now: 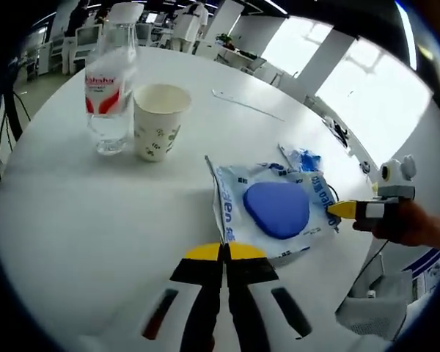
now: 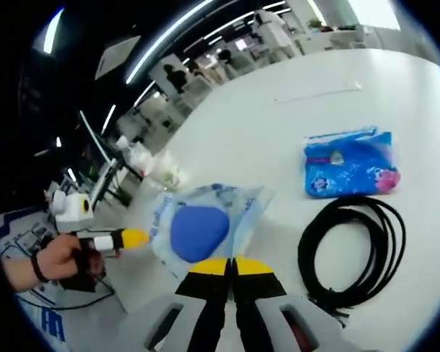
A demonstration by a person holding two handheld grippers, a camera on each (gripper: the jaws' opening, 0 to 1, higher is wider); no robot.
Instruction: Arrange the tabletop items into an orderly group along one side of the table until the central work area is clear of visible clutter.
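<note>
**Both grippers pinch one packet as desk tidy-up remains unfinished**

In the left gripper view, a clear plastic water bottle with a red-and-white label [image 1: 111, 88] stands at the far left of the round white desk [image 1: 81, 220], with a cream paper cup printed with small green marks [image 1: 159, 119] just beside it on the right. They already read as a small group. Further right lies a clear plastic packet with blue print holding a blue rounded pad [image 1: 275, 209]. The left gripper [image 1: 224, 253], its yellow-tipped jaws pressed together, pinches the packet's near edge, while the right gripper [image 1: 345, 210] enters from the right, held in a person's hand [image 1: 407, 224], and meets the opposite edge.

In the right gripper view, the left gripper [image 2: 132, 237] comes in from the left beside the same packet [image 2: 202, 227]; the right gripper [image 2: 231, 265] has its jaws closed on the packet's near edge. Further right, a coiled black cable [image 2: 352, 253] lies near the desk's edge, and a blue printed plastic pouch [image 2: 350, 163] lies close behind it.

Judged from this layout, the task is at an early-to-middle stage: the packet, cable and pouch lie apart from the bottle and cup and have yet to be gathered along one side.
</note>
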